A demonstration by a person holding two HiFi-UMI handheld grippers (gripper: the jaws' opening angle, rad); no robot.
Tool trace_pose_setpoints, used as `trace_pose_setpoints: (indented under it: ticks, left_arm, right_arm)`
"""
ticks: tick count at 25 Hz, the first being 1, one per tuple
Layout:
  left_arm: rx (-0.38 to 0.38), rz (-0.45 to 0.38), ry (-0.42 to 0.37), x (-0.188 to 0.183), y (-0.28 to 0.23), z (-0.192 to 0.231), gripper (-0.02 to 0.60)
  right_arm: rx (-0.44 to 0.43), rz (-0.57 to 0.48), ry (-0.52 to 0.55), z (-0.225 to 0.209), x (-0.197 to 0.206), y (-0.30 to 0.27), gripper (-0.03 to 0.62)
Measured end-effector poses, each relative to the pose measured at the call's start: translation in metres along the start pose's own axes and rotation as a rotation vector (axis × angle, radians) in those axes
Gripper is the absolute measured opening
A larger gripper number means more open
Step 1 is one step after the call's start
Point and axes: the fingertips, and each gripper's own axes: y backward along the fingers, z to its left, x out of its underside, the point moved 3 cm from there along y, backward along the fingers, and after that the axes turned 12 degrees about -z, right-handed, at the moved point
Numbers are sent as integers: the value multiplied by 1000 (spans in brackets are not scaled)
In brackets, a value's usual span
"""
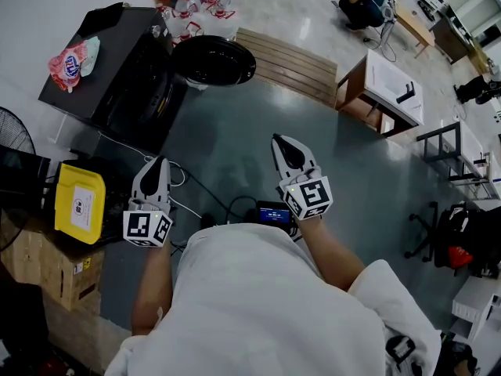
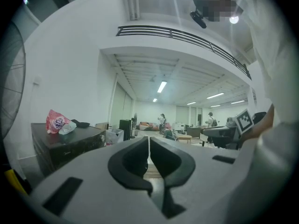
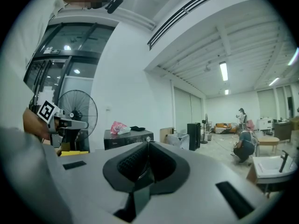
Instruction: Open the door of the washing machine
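Observation:
The black washing machine (image 1: 109, 69) stands at the upper left of the head view, and its round dark door (image 1: 213, 59) is swung out from the front. My left gripper (image 1: 160, 163) hangs level over the floor below the machine, shut and empty. My right gripper (image 1: 283, 141) is further right, also shut with nothing in it. The left gripper view shows its closed jaws meeting at the left gripper's tips (image 2: 149, 139), with the machine (image 2: 65, 146) off to the left. In the right gripper view the right gripper's tips (image 3: 148, 142) touch, and the machine (image 3: 128, 138) stands behind them.
A pink bag (image 1: 70, 61) lies on top of the machine. A yellow box (image 1: 78, 202), a fan (image 1: 12, 135) and a cardboard box (image 1: 59, 269) crowd the left side. Cables (image 1: 211, 202) run across the floor. A wooden pallet (image 1: 290, 61) and a white cabinet (image 1: 387, 88) stand beyond.

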Motion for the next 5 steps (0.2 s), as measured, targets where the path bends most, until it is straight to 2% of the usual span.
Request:
trace_pose_setpoints:
  ticks: [5]
  left_arm:
    - [-4, 3, 3, 5, -4, -7, 17]
  right_arm:
    - [11, -4, -5, -12, 4, 6, 34]
